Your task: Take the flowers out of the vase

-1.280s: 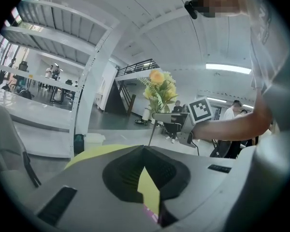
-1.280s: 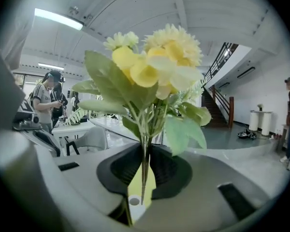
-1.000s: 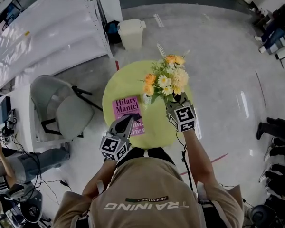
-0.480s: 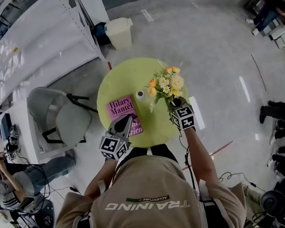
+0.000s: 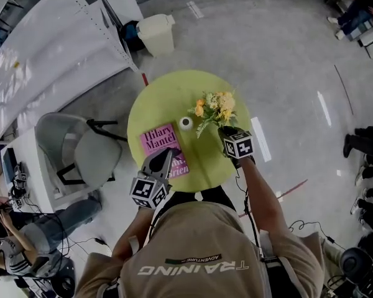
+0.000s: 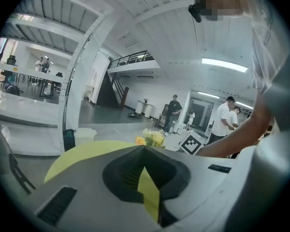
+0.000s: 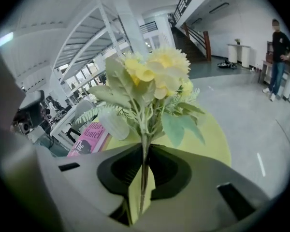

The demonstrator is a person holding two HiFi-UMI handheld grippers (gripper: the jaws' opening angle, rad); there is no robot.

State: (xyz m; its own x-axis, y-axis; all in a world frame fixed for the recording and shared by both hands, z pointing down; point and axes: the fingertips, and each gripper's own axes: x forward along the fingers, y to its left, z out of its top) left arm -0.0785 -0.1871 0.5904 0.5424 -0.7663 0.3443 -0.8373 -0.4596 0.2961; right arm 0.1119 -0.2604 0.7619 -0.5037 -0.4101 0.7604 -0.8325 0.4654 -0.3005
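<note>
My right gripper (image 5: 227, 130) is shut on the stems of a bunch of yellow and orange flowers (image 5: 215, 107), held low over the right side of the round green table (image 5: 168, 98). In the right gripper view the thin stem runs between the pads of this gripper (image 7: 144, 153), with the flowers (image 7: 154, 76) fanning out above. A small white vase (image 5: 186, 123) stands upright on the table, just left of the bunch and apart from it. My left gripper (image 5: 168, 154) hovers at the table's near edge over a pink book (image 5: 161, 143), jaws together on nothing (image 6: 145, 151).
A grey chair (image 5: 90, 151) stands left of the table, with a long white bench (image 5: 56, 48) behind it. A white bin (image 5: 156, 35) sits on the floor beyond the table. Seated people's legs (image 5: 363, 144) show at the right edge.
My right gripper has come down toward the table with the flowers and tipped downward. The vase, hidden behind the bunch before, now shows by itself. My left gripper has barely shifted.
</note>
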